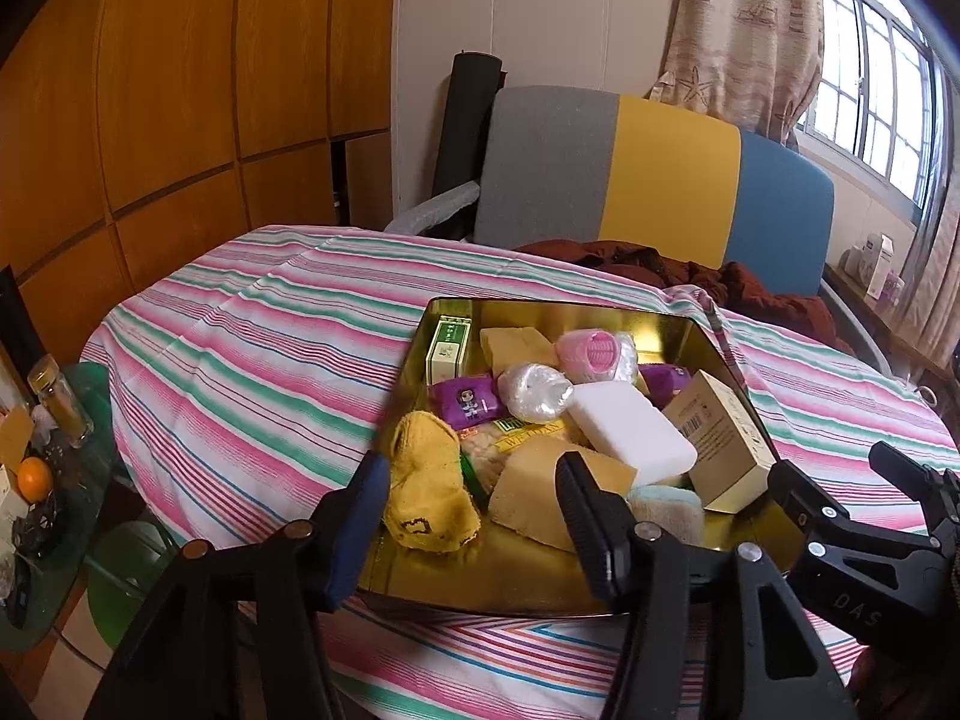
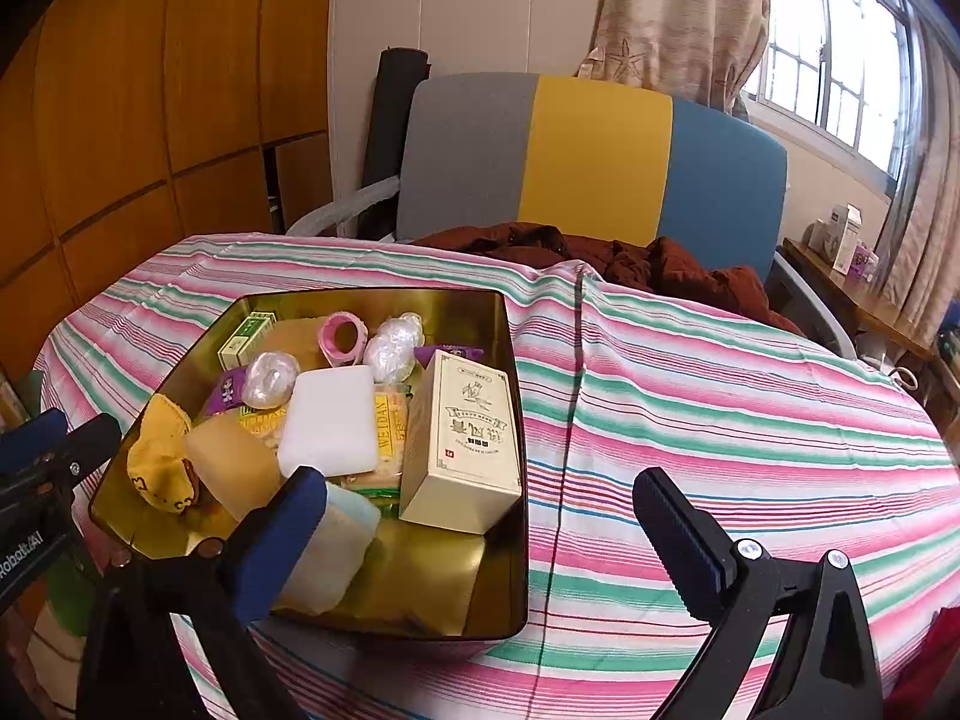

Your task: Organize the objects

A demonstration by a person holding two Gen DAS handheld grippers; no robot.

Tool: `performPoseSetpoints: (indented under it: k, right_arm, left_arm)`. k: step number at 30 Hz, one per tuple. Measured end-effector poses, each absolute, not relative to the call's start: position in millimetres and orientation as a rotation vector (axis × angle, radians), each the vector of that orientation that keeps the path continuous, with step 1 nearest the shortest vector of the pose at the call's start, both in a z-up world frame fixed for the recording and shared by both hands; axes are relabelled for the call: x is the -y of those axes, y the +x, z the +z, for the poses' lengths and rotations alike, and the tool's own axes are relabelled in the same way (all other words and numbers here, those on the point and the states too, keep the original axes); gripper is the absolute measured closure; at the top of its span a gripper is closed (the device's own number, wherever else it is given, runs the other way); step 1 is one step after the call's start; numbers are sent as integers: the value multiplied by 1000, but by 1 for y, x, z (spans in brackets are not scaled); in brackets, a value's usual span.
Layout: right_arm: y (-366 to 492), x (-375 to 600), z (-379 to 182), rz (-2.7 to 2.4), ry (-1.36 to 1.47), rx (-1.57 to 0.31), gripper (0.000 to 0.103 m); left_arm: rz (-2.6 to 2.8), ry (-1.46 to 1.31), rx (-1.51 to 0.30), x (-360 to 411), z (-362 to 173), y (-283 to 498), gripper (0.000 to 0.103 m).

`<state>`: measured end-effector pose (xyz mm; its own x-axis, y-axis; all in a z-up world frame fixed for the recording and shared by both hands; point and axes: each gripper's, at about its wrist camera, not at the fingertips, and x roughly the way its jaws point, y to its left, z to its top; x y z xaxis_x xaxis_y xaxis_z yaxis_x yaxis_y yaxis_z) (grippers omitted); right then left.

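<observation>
Hovering just above the near edge of the table, the left gripper (image 1: 471, 510) has its fingers spread wide and empty, one at the near left rim of the gold tin (image 1: 714, 339) and the other over its contents. The right gripper (image 2: 480, 516) is likewise agape and holds nothing, its blue-padded finger (image 2: 282, 534) over the tin's near side and the other finger out above the striped tablecloth (image 2: 720, 396).

The tin sits on the near left part of the table and is crowded. At its near left lies a yellow sock (image 1: 423, 486), beside it a tan sponge (image 1: 540, 498), with a pale blue sponge (image 2: 336, 546) at the near side under the right gripper's padded finger. A white block (image 1: 630, 426) lies in the middle, and a cream carton (image 2: 468, 438) stands against the right wall. Farther in are a purple packet (image 1: 465, 399), two plastic-wrapped bundles and a pink roll (image 1: 594, 351), with a small green box (image 1: 447, 348) at the far left corner.

Beyond the table, dark red cloth (image 2: 630, 258) is heaped on a grey, yellow and blue chair (image 2: 594, 156). Wooden cabinets (image 1: 150, 90) fill the left wall; a curtain (image 2: 678, 6) and window (image 2: 840, 54) stand far right.
</observation>
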<state>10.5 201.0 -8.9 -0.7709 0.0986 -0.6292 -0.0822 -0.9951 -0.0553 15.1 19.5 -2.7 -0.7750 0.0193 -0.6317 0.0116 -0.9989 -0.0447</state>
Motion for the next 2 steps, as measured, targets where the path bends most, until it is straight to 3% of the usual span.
performPoseSetpoints:
  k: [2]
  right_arm:
    - [10,-200,-9,2869,-1021,44,0]
  left_arm:
    - [2945,-1054,63,-21,-2,15,45]
